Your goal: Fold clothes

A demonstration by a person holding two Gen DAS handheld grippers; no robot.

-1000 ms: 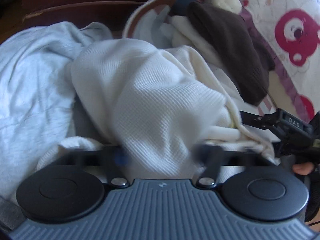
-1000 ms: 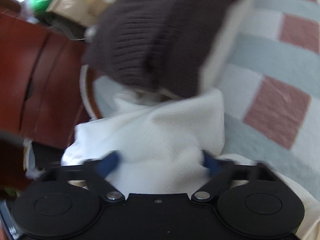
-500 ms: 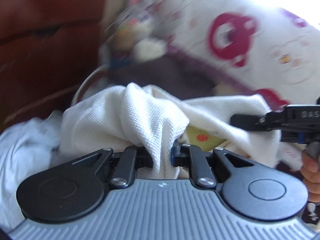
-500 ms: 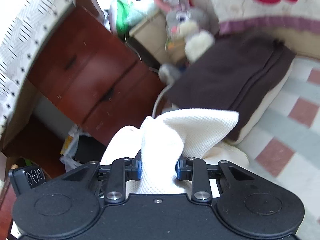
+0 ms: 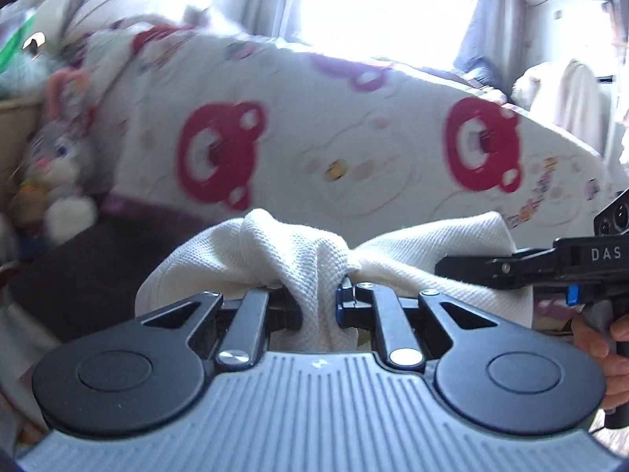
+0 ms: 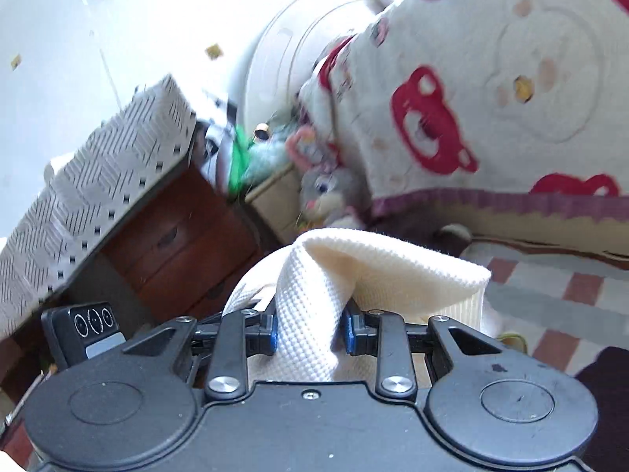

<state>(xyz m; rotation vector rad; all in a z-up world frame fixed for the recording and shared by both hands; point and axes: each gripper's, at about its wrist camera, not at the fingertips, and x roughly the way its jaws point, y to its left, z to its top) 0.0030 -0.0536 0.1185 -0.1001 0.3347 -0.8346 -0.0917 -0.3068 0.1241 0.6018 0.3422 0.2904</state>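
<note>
The cream knit (image 5: 314,259) is off the bed, bunched between both tools and hanging from them; its lower part is out of view, so can't tell which garment it is, prob. a top. L gripper (image 5: 318,306) has its jaws nearly together, pinching a thick fold of the knit. R gripper (image 6: 310,332) stands a bit wider, pads pressed on a wad of the same cloth. In the left view the R tool's arm (image 5: 511,263) sits just beside the cloth's right edge, a hand (image 5: 605,338) on its grip.

Around: bear-print quilt (image 5: 354,149) behind, plush rabbit (image 6: 330,188) by the wooden drawers (image 6: 177,251), checked bedspread (image 6: 550,291) below right.

Step, as I read it: lift and spread, i.e. getting the piece up by two points before laying it flat. Next move calls for pulling the hands apart to tension the edge, w/o letting either pinch slip, then lowering onto clear bedspread.
</note>
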